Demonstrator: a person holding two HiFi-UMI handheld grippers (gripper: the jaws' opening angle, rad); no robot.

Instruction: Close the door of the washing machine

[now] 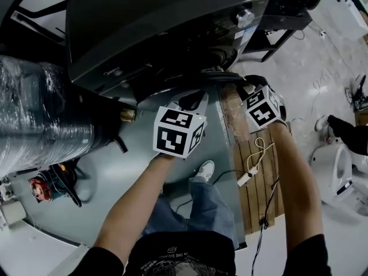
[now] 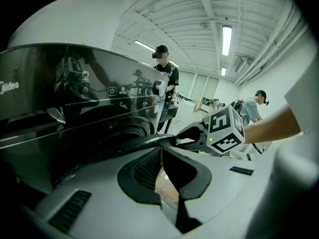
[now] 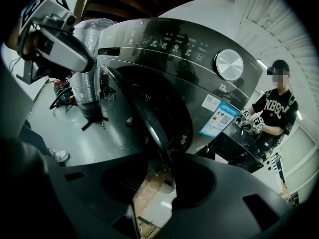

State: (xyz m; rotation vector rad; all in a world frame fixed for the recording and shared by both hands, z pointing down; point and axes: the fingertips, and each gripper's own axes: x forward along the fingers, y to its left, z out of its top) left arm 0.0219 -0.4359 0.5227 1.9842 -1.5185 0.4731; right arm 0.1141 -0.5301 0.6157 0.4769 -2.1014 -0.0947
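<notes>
The dark front-loading washing machine (image 1: 155, 27) fills the top of the head view, with its round door (image 1: 221, 76) swung partly out and seen edge-on. My left gripper (image 1: 198, 99) and right gripper (image 1: 244, 88) both reach the door's free edge. In the left gripper view the door rim (image 2: 134, 144) curves in and ends at the mouth of the open left gripper (image 2: 162, 156), lying over its left jaw. Along the right gripper view, the door's thin edge (image 3: 142, 118) runs down into the gap of the right gripper (image 3: 159, 183); floor shows beside it, so its pads are not pressing.
A foil-wrapped roll (image 1: 40, 108) stands left of the machine, a red tool (image 1: 40, 188) below it. A wooden pallet (image 1: 256, 171) with a white cable (image 1: 248, 177) lies under my right arm. A black stand (image 1: 282, 16) and a white appliance (image 1: 336, 171) are at right. A person (image 3: 271, 113) stands beyond.
</notes>
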